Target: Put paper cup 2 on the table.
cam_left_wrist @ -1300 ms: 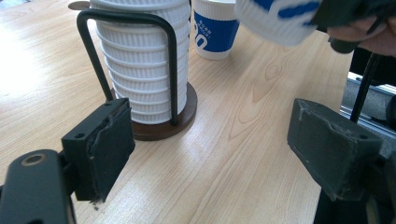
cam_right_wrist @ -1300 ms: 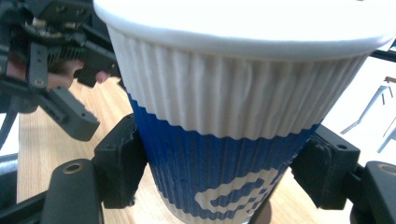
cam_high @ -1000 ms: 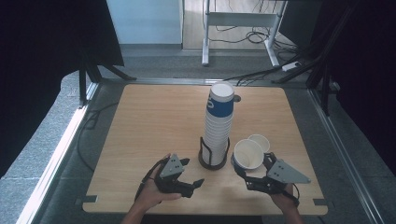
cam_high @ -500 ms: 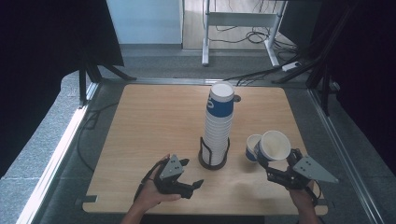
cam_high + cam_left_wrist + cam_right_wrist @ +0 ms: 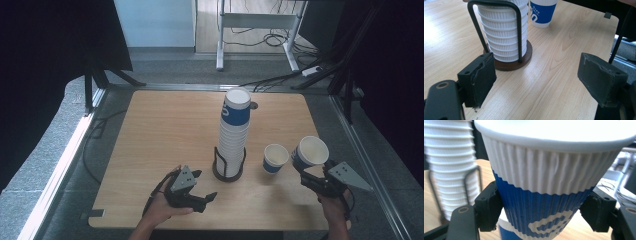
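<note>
Two hand-held grippers over wooden table [image 5: 150,130], left [image 5: 197,192] spread wide, right [image 5: 306,175] clamping cup [image 5: 310,152], grey floor [image 5: 45,150].

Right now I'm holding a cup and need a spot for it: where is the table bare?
The table is bare left of the cup stack and behind it. Crowded: the near right, between the stack, the standing cup and the right gripper.

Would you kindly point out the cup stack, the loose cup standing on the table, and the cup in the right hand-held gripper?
cup stack [image 5: 233,140], high view, ribbed white side at mid-height.
loose cup [image 5: 274,160], high view, outer wall below the rim.
held cup [image 5: 544,210], right gripper view, blue ribbed band.
</note>
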Demonstrator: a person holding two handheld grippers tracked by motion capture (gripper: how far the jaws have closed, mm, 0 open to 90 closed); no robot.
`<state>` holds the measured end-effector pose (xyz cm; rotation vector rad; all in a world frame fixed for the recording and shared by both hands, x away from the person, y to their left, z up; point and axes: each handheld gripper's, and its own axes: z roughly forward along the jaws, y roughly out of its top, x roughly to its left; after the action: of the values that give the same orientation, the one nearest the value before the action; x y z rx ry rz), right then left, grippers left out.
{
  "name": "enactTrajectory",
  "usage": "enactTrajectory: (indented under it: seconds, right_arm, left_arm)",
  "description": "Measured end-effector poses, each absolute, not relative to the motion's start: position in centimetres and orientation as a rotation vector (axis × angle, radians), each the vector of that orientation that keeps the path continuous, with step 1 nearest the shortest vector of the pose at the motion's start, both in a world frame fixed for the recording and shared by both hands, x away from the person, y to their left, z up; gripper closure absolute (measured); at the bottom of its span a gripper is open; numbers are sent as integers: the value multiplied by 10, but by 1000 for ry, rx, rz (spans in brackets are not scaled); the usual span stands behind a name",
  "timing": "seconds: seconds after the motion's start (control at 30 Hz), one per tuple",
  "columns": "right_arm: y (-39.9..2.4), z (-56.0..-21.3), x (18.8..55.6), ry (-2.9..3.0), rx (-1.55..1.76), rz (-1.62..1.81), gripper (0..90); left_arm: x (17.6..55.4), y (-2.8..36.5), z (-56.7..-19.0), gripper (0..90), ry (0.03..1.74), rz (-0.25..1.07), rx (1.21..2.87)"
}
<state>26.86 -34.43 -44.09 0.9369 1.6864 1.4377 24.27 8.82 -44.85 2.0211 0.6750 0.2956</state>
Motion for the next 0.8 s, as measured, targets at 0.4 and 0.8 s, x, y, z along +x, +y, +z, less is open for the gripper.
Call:
enactTrajectory:
  seconds: [0.4,0.8]
  right_arm:
    - [-359,-476,292,1725,1127,1321,261]
    - [-359,-495,306,1829,1223,1184,261]
  left_arm:
    - [243,87,-450,153,675,301,2030]
    - [243,87,-451,154,674,301,2035]
